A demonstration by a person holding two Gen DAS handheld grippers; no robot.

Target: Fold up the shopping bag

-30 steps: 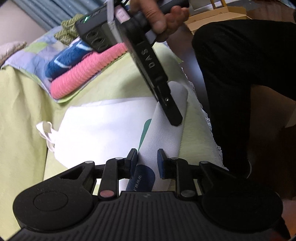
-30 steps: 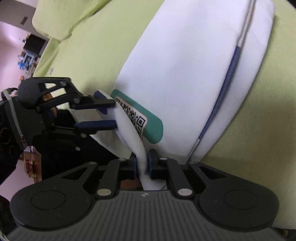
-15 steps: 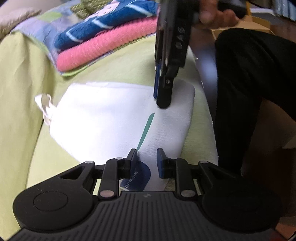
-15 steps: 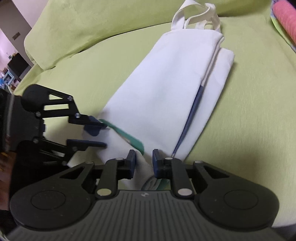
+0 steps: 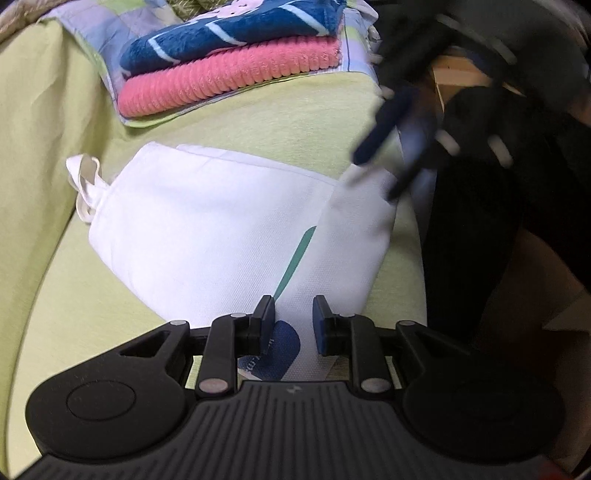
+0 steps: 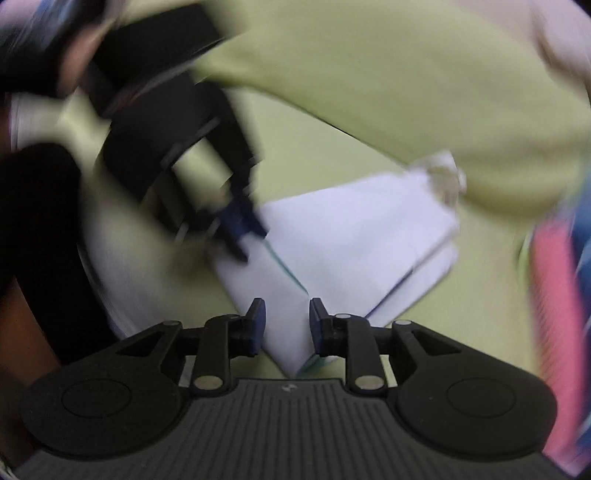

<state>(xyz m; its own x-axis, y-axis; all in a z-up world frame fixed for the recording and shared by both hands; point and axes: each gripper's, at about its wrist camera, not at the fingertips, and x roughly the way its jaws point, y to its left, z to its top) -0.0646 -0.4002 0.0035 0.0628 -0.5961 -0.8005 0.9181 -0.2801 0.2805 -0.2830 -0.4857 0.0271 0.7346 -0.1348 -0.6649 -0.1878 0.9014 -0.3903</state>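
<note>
Jaws of both grippers (left (image 5: 293,320), right (image 6: 286,320)) parted over white bag (image 5: 207,236), gripping nothing.

Lime-green sheet (image 5: 258,110) covers soft surface, wrinkled toward left. At far side, folded stack: pink ribbed towel (image 5: 229,83) at bottom, blue plush towel (image 5: 236,31) with pale stripes on top. Stack rests on patchwork quilted cloth (image 5: 103,22) in lilac and green. Wooden furniture piece (image 5: 458,75) at upper right, partly hidden. Person's dark trouser leg (image 5: 476,236) just beside sheet's right edge.
</note>
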